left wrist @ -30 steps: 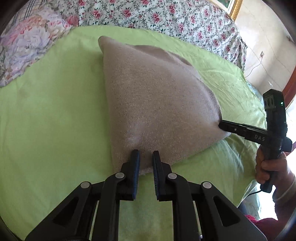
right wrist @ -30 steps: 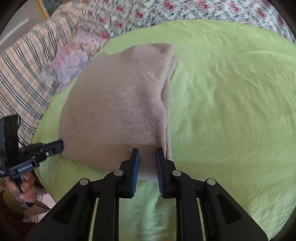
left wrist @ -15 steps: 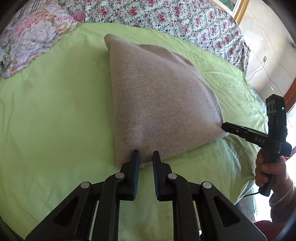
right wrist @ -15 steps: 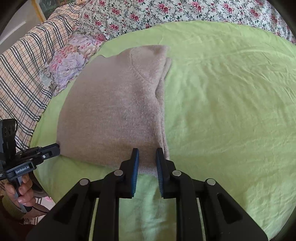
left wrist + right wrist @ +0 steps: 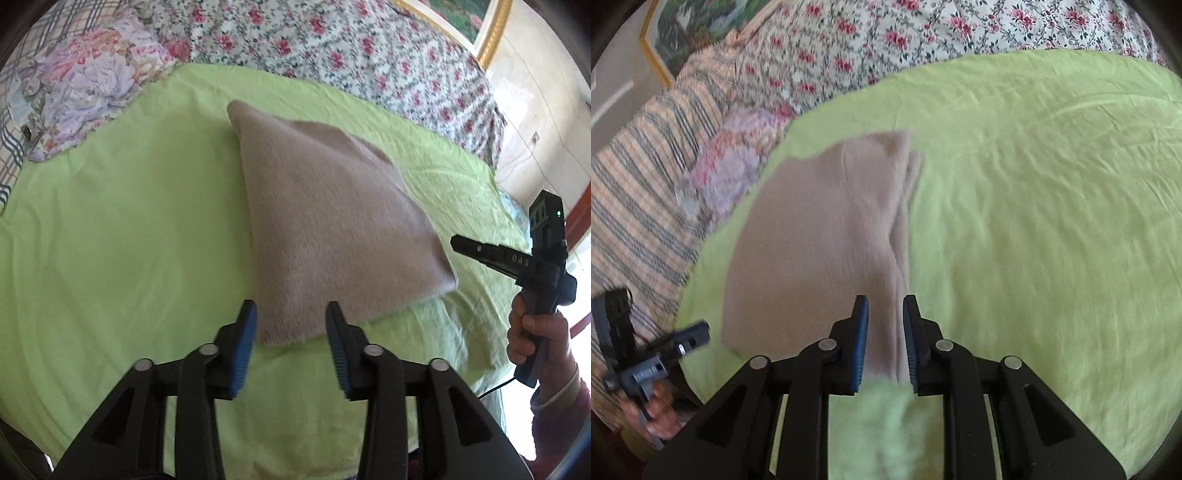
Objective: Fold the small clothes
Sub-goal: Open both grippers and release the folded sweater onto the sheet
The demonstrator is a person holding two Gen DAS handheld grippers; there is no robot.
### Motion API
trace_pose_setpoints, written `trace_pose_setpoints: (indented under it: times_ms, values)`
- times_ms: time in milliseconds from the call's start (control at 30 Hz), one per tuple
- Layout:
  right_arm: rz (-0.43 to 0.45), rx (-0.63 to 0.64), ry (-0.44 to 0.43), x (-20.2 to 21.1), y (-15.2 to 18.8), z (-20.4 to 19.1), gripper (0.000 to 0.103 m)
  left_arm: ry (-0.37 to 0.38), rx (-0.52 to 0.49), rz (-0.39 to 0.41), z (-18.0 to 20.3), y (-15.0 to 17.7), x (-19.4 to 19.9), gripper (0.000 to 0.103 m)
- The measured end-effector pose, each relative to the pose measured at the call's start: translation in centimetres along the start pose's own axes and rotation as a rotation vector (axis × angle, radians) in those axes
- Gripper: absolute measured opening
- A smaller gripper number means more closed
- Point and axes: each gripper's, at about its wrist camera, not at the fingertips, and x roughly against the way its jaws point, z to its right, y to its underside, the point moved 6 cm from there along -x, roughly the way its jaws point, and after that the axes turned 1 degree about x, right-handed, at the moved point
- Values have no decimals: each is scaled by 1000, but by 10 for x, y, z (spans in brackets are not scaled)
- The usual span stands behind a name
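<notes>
A folded beige knit garment [image 5: 332,229] lies flat on the green sheet [image 5: 110,240]; it also shows in the right wrist view [image 5: 820,243]. My left gripper [image 5: 290,325] is open, its jaws spread either side of the garment's near corner, not holding it. My right gripper [image 5: 885,325] is open over the garment's other near corner, which lies between the pads. In the left wrist view the right gripper [image 5: 458,243] sits just off the garment's right corner. In the right wrist view the left gripper [image 5: 698,332] sits off the garment's left corner.
Floral bedding [image 5: 332,48] lies beyond the green sheet, with a purple flowered pillow [image 5: 85,88] at the far left. Striped plaid bedding [image 5: 639,192] borders the left side. A framed picture [image 5: 476,26] hangs on the wall behind. The bed's edge runs just below both grippers.
Both grippers have opened and let go of the garment's near corners, which now rest on the sheet. Both have drawn back a little from the garment.
</notes>
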Motion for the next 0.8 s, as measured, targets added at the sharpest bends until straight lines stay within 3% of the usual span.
trace_pose_setpoints:
  times_ms: [167, 233, 333, 367, 433, 600, 800]
  values:
    - [-15, -113, -105, -37, -32, 9, 21, -8, 55, -8, -11, -10, -10, 45]
    - [-39, -140, -142, -54, -39, 11, 26, -9, 60, -23, -12, -12, -18, 45]
    - [-91, -139, -128, -75, -39, 10, 27, -12, 72, -54, -14, -9, -29, 45]
    - [-83, -136, -133, -74, -40, 9, 14, -17, 72, -66, -15, -8, -33, 45]
    - [-45, -121, -119, -65, -43, 7, 14, -24, 72, -86, -16, -5, -40, 45]
    - [-71, -84, -35, -82, -32, 18, 13, -16, 92, -113, -21, 0, -51, 48]
    - [-25, -50, 14, -58, -33, 11, 20, -47, 66, -109, -17, 2, -48, 48]
